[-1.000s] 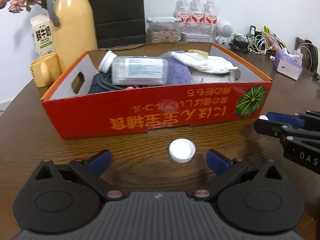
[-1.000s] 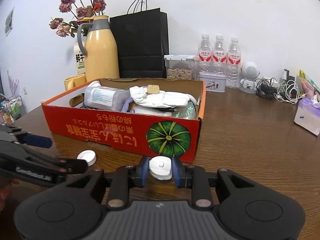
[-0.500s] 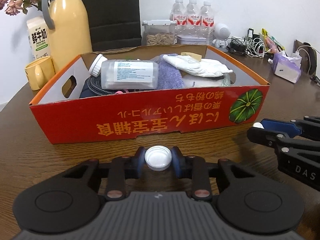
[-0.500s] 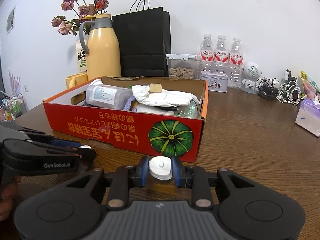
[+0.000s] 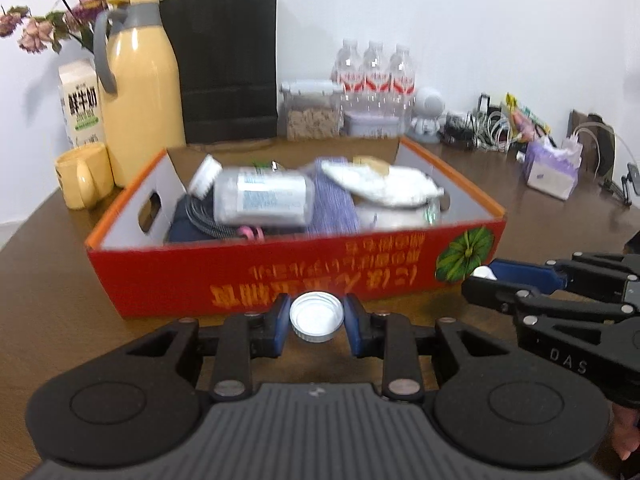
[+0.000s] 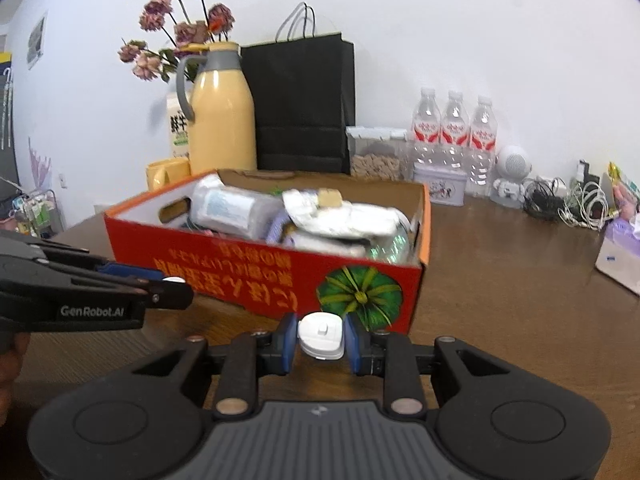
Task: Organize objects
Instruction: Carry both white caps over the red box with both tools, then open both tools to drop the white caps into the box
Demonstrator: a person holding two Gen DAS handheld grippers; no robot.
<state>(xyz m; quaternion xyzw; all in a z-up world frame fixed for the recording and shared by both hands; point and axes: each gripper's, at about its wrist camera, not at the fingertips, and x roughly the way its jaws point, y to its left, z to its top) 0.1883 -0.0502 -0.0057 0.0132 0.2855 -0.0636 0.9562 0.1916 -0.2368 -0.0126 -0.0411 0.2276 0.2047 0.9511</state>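
My left claw (image 5: 316,322) clamps a white bottle cap (image 5: 317,317), my right claw (image 6: 320,338) a white flip-top cap (image 6: 321,336); both hang before the already crowded red box (image 5: 280,276), not yet dropped in.

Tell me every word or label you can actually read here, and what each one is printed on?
"GenRobot.AI": side of the left gripper, seen from the right wrist.
"DAS": side of the right gripper, seen from the left wrist; the rest is cut off.
Orange print on the red box: upside down, blurred, unreadable.
Milk carton: Chinese characters, too blurred to be sure.
Water bottles, jar label: too small.
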